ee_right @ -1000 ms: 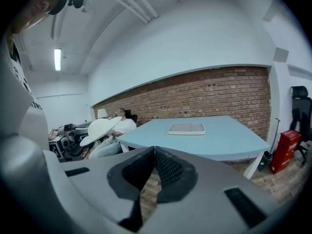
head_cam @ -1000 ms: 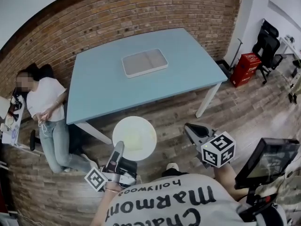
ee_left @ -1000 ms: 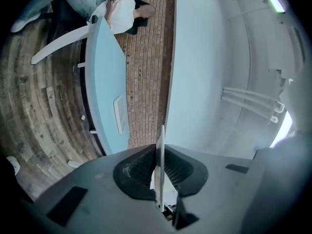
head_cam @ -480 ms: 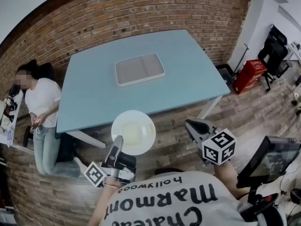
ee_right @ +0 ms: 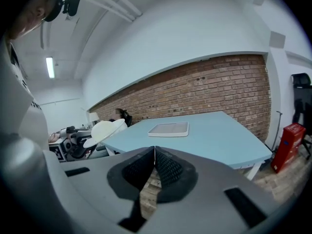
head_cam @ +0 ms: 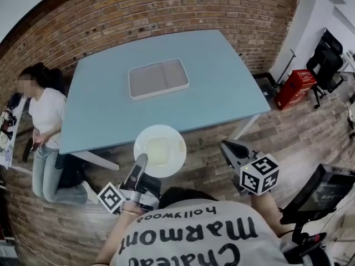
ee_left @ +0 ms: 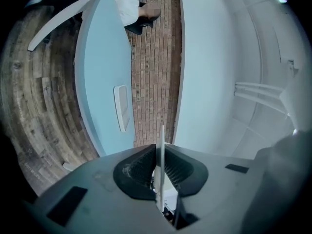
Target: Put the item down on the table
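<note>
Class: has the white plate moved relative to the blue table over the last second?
Yes: the plate moved toward the table, now overlapping its near edge.

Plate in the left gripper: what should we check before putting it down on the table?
1. Grip: left gripper is shut on the plate rim. Ok.
2. Plate over the table: it only reaches the near edge and is mostly over the floor. Not ok.
3. Landing spot: there is bare table between the near edge and the tray. Ok.
4. Right gripper: shut, empty and apart from the plate. Ok.
5. Person at the table's left side: away from the plate. Ok.
6. Plate level: cannot tell.
</note>
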Action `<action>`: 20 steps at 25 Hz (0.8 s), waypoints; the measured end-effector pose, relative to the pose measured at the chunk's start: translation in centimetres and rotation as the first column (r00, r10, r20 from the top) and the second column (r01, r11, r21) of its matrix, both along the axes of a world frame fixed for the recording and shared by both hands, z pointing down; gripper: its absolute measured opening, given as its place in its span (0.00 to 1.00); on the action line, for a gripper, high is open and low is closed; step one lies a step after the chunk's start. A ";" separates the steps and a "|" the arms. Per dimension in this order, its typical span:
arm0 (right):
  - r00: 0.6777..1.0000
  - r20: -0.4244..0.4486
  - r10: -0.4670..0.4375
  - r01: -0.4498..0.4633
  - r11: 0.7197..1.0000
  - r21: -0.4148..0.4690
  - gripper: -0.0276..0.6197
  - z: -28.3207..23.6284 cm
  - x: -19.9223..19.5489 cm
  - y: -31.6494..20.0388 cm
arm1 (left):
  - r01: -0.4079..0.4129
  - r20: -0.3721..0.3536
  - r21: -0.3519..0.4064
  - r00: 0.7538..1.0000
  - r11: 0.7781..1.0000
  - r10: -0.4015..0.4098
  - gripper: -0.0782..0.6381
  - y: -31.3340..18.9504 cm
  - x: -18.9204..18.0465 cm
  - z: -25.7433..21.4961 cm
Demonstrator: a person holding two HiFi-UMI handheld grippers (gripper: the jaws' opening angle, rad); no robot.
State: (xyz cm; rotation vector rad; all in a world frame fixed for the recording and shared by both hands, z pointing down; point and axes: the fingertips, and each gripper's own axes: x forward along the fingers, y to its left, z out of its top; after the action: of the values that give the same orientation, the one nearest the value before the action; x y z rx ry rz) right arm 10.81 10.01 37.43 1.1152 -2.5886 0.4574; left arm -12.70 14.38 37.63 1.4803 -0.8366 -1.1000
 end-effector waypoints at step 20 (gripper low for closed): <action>0.989 -0.012 0.148 -0.148 0.982 -0.117 0.06 3.1 3.1 -8.7 | -0.036 0.059 -0.045 0.998 0.998 0.038 0.14 -12.9 0.5 1.1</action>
State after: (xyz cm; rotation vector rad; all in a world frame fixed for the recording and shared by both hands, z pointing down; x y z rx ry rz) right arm 13.96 1.32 40.48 1.2708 -2.4503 0.6322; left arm -12.19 1.53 38.75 1.4927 -0.8660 -1.0085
